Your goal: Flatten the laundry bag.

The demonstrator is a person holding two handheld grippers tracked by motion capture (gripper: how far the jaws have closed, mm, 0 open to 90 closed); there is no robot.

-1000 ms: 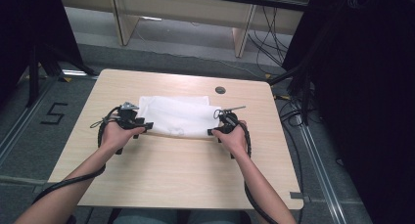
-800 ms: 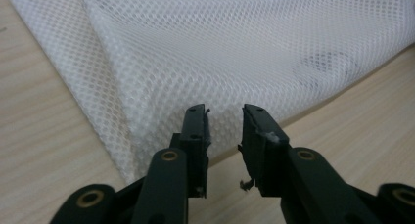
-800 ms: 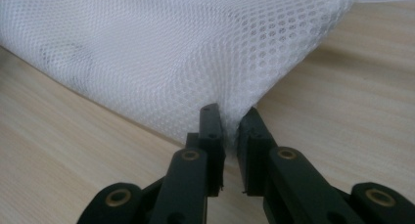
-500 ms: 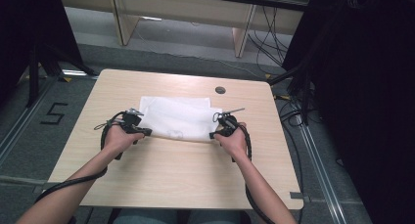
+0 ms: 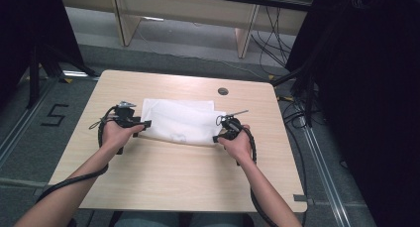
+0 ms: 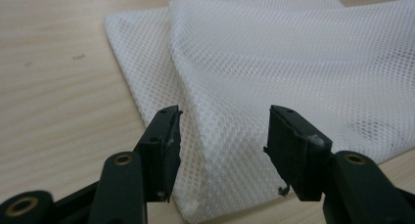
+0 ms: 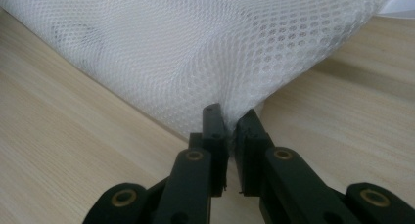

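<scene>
A folded white mesh cloth (image 5: 179, 121) lies flat in the middle of the light wooden table (image 5: 163, 182). My left gripper (image 5: 145, 124) sits at the cloth's near left corner; in the left gripper view its jaws stand apart, one on each side of the mesh cloth (image 6: 274, 72) corner, with a folded edge running between them. My right gripper (image 5: 216, 138) is at the near right corner. There the jaws are pinched together on the mesh cloth (image 7: 195, 48), whose corner is drawn up into them.
A small round dark grommet (image 5: 223, 91) is set in the table beyond the cloth. Black cables (image 5: 101, 133) loop from both grippers across the tabletop. Bare wood stretches between my forearms and the near edge. Dark curtains stand to both sides of the table.
Both hands have drawn toward the near edge with the cloth. The left gripper has let go of its corner and its jaws now stand apart; the right keeps its hold.
</scene>
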